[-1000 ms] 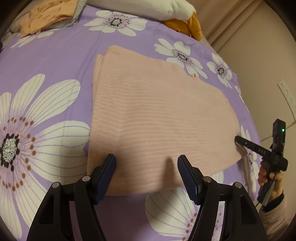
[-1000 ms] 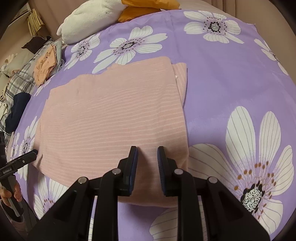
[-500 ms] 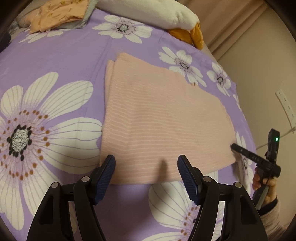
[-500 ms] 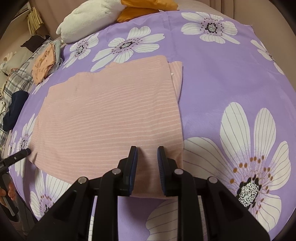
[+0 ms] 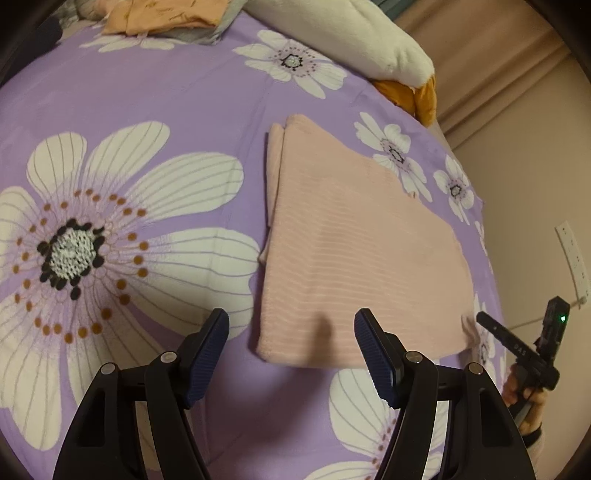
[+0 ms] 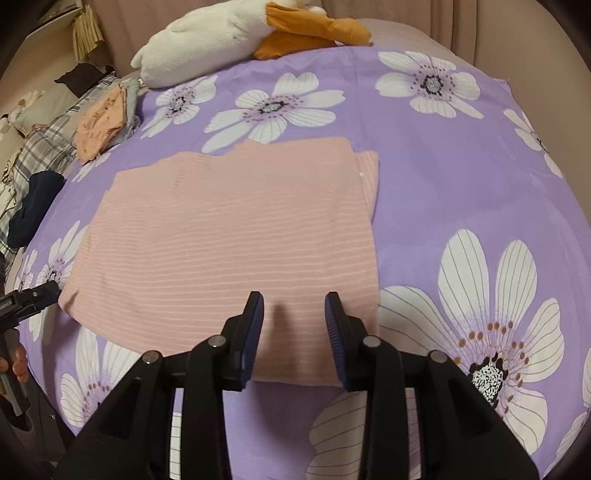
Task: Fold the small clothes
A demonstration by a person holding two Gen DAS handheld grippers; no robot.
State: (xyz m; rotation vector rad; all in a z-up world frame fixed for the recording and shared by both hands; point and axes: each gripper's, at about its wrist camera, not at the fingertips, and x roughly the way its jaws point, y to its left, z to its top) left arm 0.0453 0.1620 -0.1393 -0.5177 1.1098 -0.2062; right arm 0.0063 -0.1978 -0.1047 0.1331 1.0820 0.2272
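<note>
A folded pink ribbed garment (image 5: pixel 354 251) (image 6: pixel 229 236) lies flat on the purple flowered sheet (image 5: pixel 147 92) (image 6: pixel 443 166). My left gripper (image 5: pixel 291 325) hovers open over its near left corner, with nothing between its fingers. My right gripper (image 6: pixel 294 306) hangs above the garment's near right part; its jaws are opening and grip nothing, with the cloth lying flat below them. Each gripper shows at the edge of the other's view: the right gripper (image 5: pixel 517 343) held by a hand at the garment's right corner, the left gripper (image 6: pixel 29 299) at its left corner.
A white plush toy (image 5: pixel 351 33) (image 6: pixel 207 37) with orange parts lies at the far end of the bed. An orange garment (image 5: pixel 162 14) (image 6: pixel 99 125), plaid cloth (image 6: pixel 44 147) and a dark item (image 6: pixel 33 206) are piled at the far left. A beige wall (image 5: pixel 535 166) runs along the bed's right side.
My left gripper has slid left, so the garment now sits more to its right. My right gripper's jaws have spread from nearly shut, and it has lifted a little.
</note>
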